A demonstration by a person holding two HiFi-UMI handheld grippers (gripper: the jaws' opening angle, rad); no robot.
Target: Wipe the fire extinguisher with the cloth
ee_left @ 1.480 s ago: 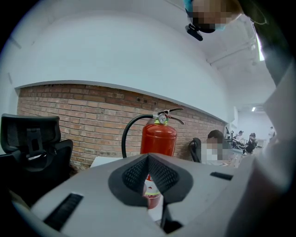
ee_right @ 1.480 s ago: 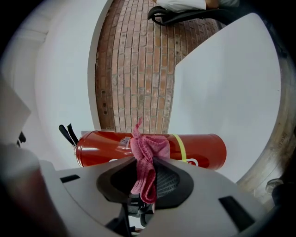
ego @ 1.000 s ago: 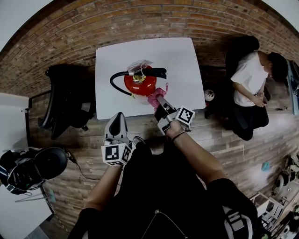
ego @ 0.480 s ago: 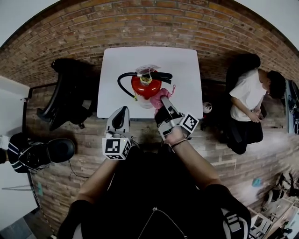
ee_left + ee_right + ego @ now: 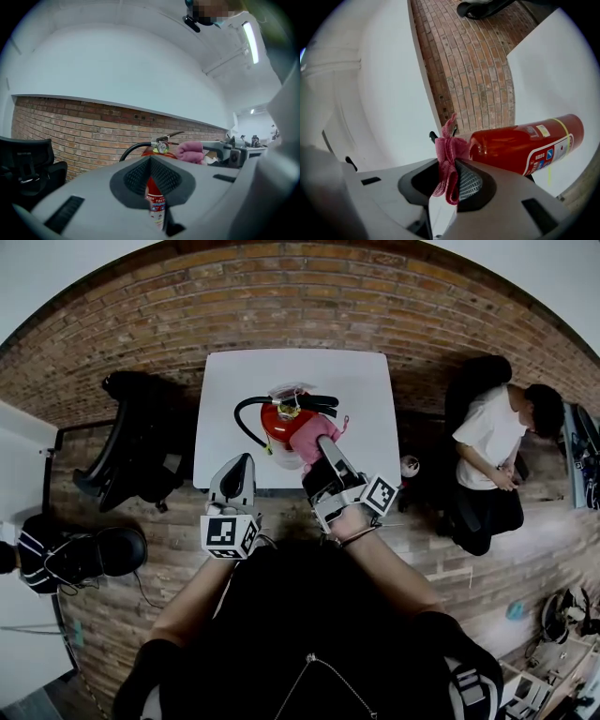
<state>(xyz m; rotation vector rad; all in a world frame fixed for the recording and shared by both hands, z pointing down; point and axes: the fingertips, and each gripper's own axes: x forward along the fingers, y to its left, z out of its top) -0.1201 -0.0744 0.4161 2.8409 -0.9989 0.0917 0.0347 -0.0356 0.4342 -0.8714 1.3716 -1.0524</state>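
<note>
I'm watching the R gripper [image 5: 326, 448] closely, since it's doing the work. Its jaws are pinching a folded pink cloth [image 5: 447, 159] between the pads, nearly closed, w/ the bunched end sticking out past the tips. The L gripper [image 5: 237, 472] is sitting back w/ jaws together and nothing in them. Through the slot behind its pads I'm only seeing the red cylinder beyond.

The fire extinguisher [image 5: 284, 420] is standing upright on the white table [image 5: 361, 381], near the table's 6 o'clock edge in head view. Long axis is vertical, gauge and lever on top. The black hose is looping out toward 9 o'clock and the handle is pointing to 3.

From the R gripper the extinguisher is lying at approx 11 o'clock, right at the tips. The cloth looks like it's touching the top shoulder on the 4 o'clock side, beside the valve. From the L gripper it's at approx 1 o'clock and clearly apart, so R is the nearer one by a good margin.

In the R gripper view the body [image 5: 525, 143] is running sideways across frame, so I'm judging that gripper is rolled over on its side, jaws edge-on to the cylinder.

My read: the wipe is just getting going at the top. Next stroke probably needs to be running down along that vertical axis, or around the shoulder, w/ the L gripper maybe steadying the cylinder so it isn't tipping.

A seated person [image 5: 492, 442] is off at 3 o'clock, well clear of the table.
</note>
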